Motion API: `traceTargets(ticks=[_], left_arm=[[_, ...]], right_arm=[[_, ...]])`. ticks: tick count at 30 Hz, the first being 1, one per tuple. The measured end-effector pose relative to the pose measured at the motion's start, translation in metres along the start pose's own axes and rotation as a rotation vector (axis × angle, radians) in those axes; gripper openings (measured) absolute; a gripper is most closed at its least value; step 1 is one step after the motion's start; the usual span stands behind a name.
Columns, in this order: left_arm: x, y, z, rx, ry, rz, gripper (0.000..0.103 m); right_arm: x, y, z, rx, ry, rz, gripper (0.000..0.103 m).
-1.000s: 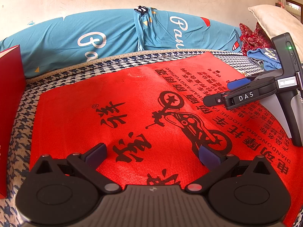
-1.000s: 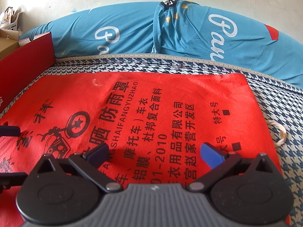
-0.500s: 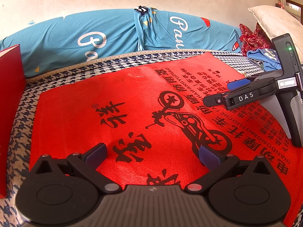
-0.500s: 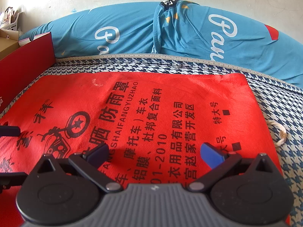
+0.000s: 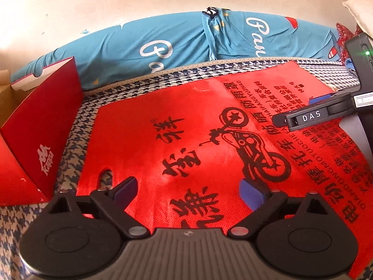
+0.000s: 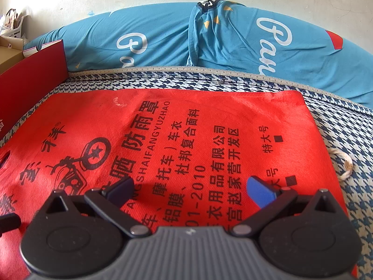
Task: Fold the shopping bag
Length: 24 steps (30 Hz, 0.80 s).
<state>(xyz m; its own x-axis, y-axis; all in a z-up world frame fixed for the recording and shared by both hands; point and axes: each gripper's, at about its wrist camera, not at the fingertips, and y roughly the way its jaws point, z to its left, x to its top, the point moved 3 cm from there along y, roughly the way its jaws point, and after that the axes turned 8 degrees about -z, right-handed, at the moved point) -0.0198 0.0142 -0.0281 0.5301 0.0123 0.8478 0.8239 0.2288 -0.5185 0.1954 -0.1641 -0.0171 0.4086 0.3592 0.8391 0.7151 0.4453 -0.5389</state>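
A red shopping bag [image 5: 198, 140] with black print and a motorcycle drawing lies flat on the houndstooth bed cover; it fills the right wrist view too [image 6: 186, 140]. Its cut-out handle hole [image 5: 106, 175] shows near the left edge. My left gripper [image 5: 188, 190] hovers over the bag's near left part, its jaws closing, wide apart, with only flat bag fabric below them. My right gripper [image 6: 188, 189] stands open above the bag's right half, nothing pinched. The right gripper [image 5: 310, 116] also appears from the side at the right of the left wrist view.
A red box [image 5: 39, 140] stands at the left beside the bag. A blue printed bolster [image 6: 209, 37] runs along the wall behind. A white cord [image 6: 345, 163] lies on the cover right of the bag. A pillow [image 5: 359, 11] and red cloth sit at far right.
The left gripper has drawn back, risen and swung left: the red box and the bag's handle hole have come into its view. Its jaws have narrowed a little. The right gripper has not moved.
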Motion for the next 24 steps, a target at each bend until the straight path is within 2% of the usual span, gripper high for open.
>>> traceTargets(ticks=[1, 3, 5, 7, 11, 13, 24], left_arm=[[0.001, -0.004, 0.0, 0.006, -0.008, 0.0, 0.068], [0.002, -0.011, 0.002, 0.027, -0.036, -0.005, 0.055], [0.002, -0.015, 0.002, 0.061, -0.058, 0.01, 0.053], [0.001, -0.018, 0.0, 0.079, -0.077, 0.027, 0.04], [-0.005, -0.022, 0.001, 0.066, -0.134, 0.02, 0.037], [-0.007, -0.023, -0.002, 0.066, -0.147, 0.02, 0.029], [-0.004, -0.03, -0.014, 0.129, -0.112, 0.01, 0.022]], right_arm=[[0.0, 0.0, 0.0, 0.0, 0.0, 0.0, 0.103], [0.0, 0.0, 0.0, 0.0, 0.0, 0.0, 0.103], [0.0, 0.0, 0.0, 0.0, 0.0, 0.0, 0.103], [0.0, 0.0, 0.0, 0.0, 0.0, 0.0, 0.103], [0.0, 0.0, 0.0, 0.0, 0.0, 0.0, 0.103], [0.0, 0.0, 0.0, 0.0, 0.0, 0.0, 0.103], [0.0, 0.0, 0.0, -0.001, 0.0, 0.0, 0.103]])
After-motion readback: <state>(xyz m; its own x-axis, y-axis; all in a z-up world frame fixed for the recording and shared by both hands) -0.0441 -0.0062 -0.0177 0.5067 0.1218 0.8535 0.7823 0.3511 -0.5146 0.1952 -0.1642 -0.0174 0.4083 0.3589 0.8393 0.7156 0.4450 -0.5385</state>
